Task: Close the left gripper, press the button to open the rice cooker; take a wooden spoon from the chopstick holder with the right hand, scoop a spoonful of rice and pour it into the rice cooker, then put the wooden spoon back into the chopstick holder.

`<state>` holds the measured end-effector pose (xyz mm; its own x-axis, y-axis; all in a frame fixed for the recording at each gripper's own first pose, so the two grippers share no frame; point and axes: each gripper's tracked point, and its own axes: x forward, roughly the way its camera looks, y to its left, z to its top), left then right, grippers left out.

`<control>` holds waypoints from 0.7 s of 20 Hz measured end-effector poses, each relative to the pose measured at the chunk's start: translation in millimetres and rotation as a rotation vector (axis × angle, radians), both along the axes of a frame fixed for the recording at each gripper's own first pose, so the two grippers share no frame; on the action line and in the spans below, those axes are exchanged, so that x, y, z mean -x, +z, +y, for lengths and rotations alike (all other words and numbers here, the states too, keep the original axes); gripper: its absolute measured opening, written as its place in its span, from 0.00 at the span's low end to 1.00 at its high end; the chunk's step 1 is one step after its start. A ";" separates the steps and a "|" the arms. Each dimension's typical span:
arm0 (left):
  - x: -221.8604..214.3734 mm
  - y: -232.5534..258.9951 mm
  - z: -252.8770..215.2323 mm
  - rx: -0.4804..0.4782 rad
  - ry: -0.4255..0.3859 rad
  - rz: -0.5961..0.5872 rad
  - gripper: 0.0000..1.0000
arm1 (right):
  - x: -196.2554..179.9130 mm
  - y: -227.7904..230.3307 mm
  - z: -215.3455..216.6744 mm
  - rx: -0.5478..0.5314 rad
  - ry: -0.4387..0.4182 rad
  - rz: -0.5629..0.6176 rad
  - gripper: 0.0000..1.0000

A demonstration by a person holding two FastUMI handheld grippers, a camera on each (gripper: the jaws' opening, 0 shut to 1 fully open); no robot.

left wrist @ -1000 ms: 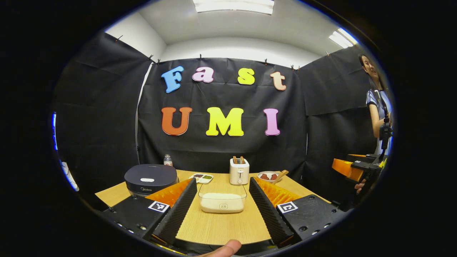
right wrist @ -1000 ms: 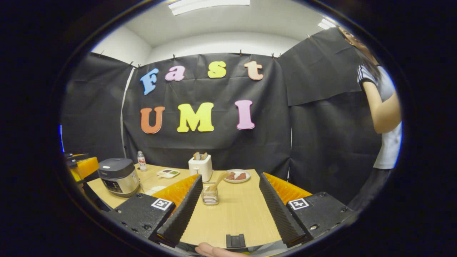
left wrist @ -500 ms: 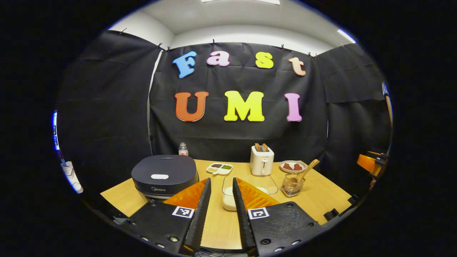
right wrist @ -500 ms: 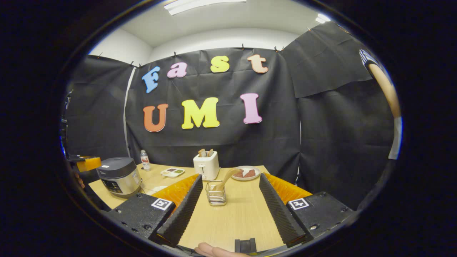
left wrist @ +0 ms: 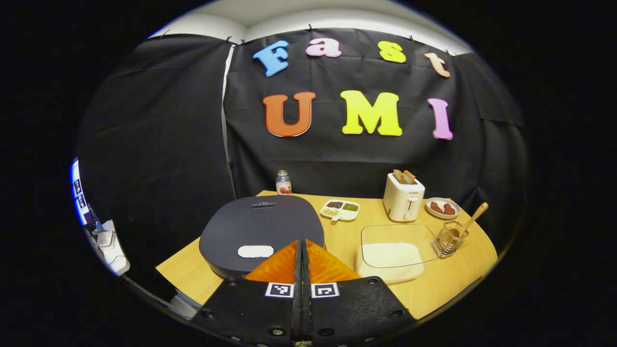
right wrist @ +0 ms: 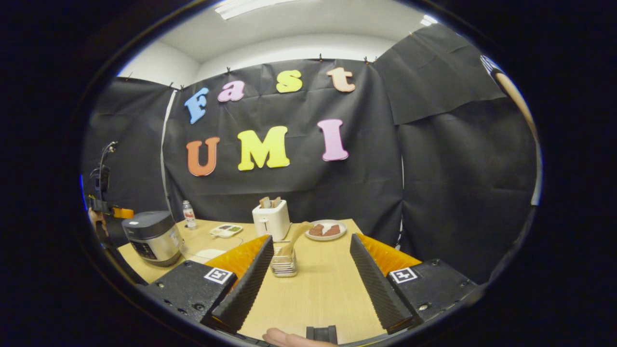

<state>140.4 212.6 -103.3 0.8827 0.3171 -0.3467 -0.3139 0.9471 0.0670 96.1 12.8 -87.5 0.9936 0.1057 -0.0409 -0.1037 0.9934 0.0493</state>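
Note:
The dark rice cooker (left wrist: 260, 224) sits lid down at the table's left, its white button (left wrist: 255, 251) just ahead and left of my left gripper (left wrist: 301, 243), which is shut with nothing between its fingers. A clear container of rice (left wrist: 391, 254) stands to the right of it. Beyond that, the wooden spoon (left wrist: 471, 220) leans in the wire chopstick holder (left wrist: 447, 241). My right gripper (right wrist: 311, 241) stands open above the table, with the chopstick holder (right wrist: 283, 261) and spoon (right wrist: 294, 237) just ahead by its left finger. The rice cooker (right wrist: 153, 236) is far off to the left.
A white toaster (left wrist: 404, 197), a plate of food (left wrist: 442, 207), a divided dish (left wrist: 340, 210) and a small bottle (left wrist: 283, 183) line the back of the table (left wrist: 448, 282). A person's arm (right wrist: 516, 101) shows at the right edge.
My left gripper has gone from open to shut while swinging left and closing in over the rice cooker. The right gripper has stayed open and barely moved.

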 end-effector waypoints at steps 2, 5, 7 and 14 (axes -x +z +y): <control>-9.6 -13.1 29.3 -0.043 0.058 0.058 0.00 | -2.5 -4.2 -4.2 -0.002 0.001 0.006 1.00; -20.3 -26.1 49.8 0.003 0.097 0.113 0.00 | -5.3 -10.3 -7.2 -0.010 0.007 0.012 1.00; -21.5 -25.3 57.0 0.015 0.115 0.135 0.00 | -7.6 -14.5 -8.8 -0.015 0.011 0.023 1.00; -9.0 -24.2 56.8 0.079 0.157 0.158 0.00 | -16.5 -26.6 -10.0 -0.034 0.034 0.045 1.00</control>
<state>149.4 269.4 -127.5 0.7575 0.4129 -0.5057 -0.4493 0.8917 0.0549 112.6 2.8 -114.1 0.9866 0.1411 -0.0814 -0.1339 0.9870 0.0884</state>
